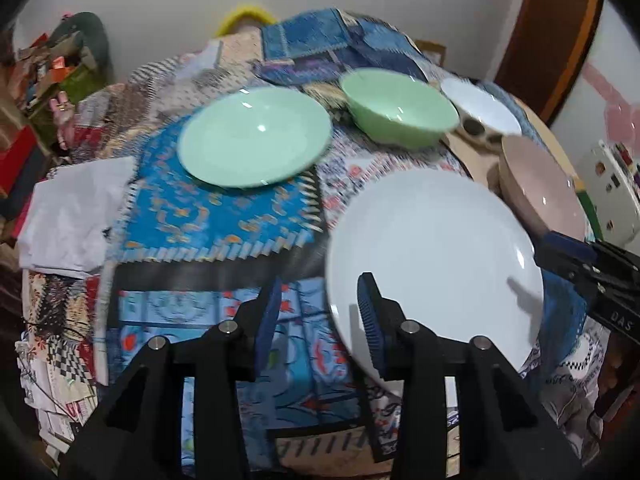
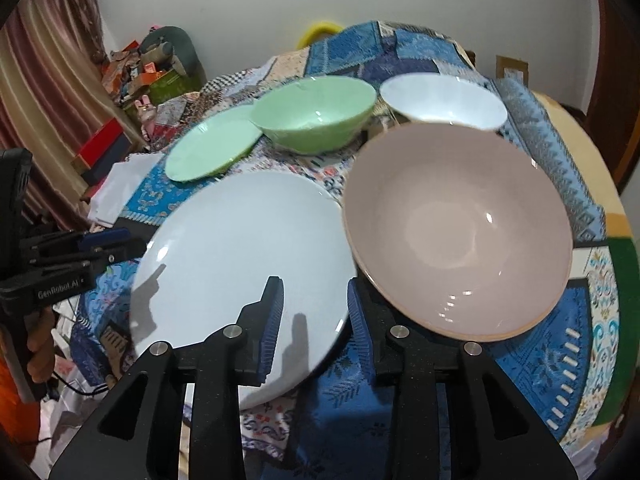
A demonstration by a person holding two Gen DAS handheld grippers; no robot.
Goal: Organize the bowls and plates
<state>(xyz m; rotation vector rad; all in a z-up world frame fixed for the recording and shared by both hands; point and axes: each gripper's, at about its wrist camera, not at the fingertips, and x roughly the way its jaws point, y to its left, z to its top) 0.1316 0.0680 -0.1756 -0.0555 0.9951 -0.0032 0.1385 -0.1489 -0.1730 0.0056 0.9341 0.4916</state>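
Plates: 2, one pale blue plate (image 2: pixel 240 272) near, one green plate (image 2: pixel 212 148) far left. Bowls: 3, pink bowl (image 2: pixel 460 232) near right, green bowl (image 2: pixel 316 112) and white bowl (image 2: pixel 444 100) far.

This is a lived-in room of a home, not a kitchen or workshop. The table (image 2: pixel 580 184) is draped in overlapping patchwork cloths (image 1: pixel 216 216) in blue, floral and checked prints, and everyday crockery stands on it: a green plate (image 1: pixel 254 136), a green bowl (image 1: pixel 400 108), a white bowl (image 2: pixel 442 100), a pink bowl (image 2: pixel 460 232) and a white plate (image 2: pixel 244 272). At the far left, striped curtains (image 2: pixel 48 80) hang beside a heap of boxes and toys (image 2: pixel 148 68), a pink rabbit figure (image 2: pixel 146 114) among them. Plain white walls (image 1: pixel 160 0) and a dark wooden door frame (image 1: pixel 548 36) at the far right close the room. Folded white cloth (image 1: pixel 76 216) lies at the table's left edge.
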